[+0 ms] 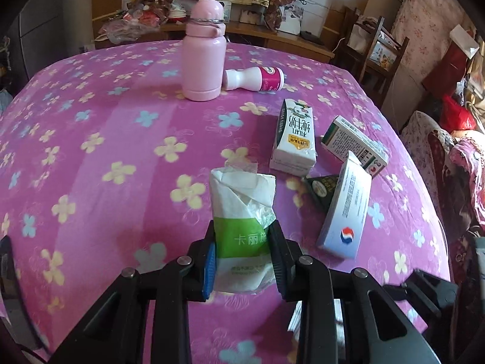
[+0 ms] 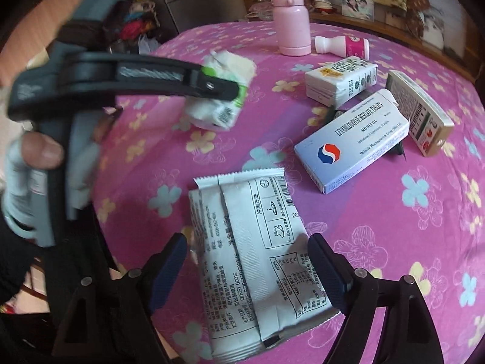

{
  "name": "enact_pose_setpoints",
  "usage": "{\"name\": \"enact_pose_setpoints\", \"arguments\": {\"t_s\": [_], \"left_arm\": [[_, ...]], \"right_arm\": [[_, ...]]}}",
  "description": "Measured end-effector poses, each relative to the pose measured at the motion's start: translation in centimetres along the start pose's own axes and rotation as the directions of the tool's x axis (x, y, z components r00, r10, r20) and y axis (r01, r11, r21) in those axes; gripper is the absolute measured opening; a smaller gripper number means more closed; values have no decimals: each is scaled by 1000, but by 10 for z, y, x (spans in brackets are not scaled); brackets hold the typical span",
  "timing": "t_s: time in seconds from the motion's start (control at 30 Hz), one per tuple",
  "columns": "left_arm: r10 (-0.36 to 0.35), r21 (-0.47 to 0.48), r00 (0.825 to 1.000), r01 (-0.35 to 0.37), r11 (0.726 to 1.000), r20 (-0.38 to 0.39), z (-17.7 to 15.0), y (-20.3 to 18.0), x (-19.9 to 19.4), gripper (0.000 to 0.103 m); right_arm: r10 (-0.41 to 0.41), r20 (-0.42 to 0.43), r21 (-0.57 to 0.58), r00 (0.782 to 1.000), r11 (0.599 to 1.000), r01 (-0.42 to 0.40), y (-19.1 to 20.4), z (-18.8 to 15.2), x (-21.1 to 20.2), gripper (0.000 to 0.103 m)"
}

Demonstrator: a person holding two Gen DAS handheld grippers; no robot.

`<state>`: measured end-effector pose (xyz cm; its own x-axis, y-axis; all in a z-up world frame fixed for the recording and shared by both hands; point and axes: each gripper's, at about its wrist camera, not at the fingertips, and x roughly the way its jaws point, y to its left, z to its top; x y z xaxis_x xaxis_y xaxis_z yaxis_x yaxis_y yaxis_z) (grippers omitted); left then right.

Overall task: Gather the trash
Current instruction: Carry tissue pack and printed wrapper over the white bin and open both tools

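Table: you are working over a round top [image 1: 91, 151] wearing a fuzzy magenta cloth printed with pale flowers.
Right view only: it is showing you a flat, crinkled white sachet [image 2: 251, 257] with a serrated top edge and printed back, lying on the cloth between the spread fingers of your right gripper [image 2: 247, 273]; the pads are standing wide and are not pressing it. It is also showing your hand [image 2: 39, 151] gripping the left tool's handle.
Left view only: it is showing you the dark triangular wrapper [image 1: 322, 189] tucked under the boxes.
Pink flask: it [image 1: 203, 53] is standing upright, smooth and rounded, at the far side.
Milk carton: it [image 1: 294, 138] is lying flat beside two cardboard medicine boxes [image 1: 345, 212].
Tissue pack: your left gripper [image 1: 244, 261] is clamping this soft, torn-open white-and-green plastic pack [image 1: 242, 209], lifted off the cloth.
Yogurt bottle: it [image 1: 257, 79] is lying on its side, touching the flask.
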<state>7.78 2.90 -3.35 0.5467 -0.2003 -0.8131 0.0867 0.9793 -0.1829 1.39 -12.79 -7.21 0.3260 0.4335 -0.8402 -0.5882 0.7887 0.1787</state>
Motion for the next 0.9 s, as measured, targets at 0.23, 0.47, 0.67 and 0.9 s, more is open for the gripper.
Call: {"name": "enact_pose_setpoints", "arguments": {"t_s": [0.23,0.47,0.67,0.9], "left_arm": [[-20,6,1000,20,1000,8,-12,-6,-14,33],[-53,26,998,53,998,15,-18,-28,-21,33],[-91,68,996,89,994,23,-21,-58,-30,33],[-123,131,992,120,984,18,-27,-102,-34,33]], "right_arm": [[-85,44,23,995,996,84,-10,-7,0,72],[-126,133,107,983,988,112,-30,-16,-38,66],[-161,196,197,967,973,122,-49,-28,-73,66],[-250,231,297,940,939,176,-75,-42,-105,66]]}}
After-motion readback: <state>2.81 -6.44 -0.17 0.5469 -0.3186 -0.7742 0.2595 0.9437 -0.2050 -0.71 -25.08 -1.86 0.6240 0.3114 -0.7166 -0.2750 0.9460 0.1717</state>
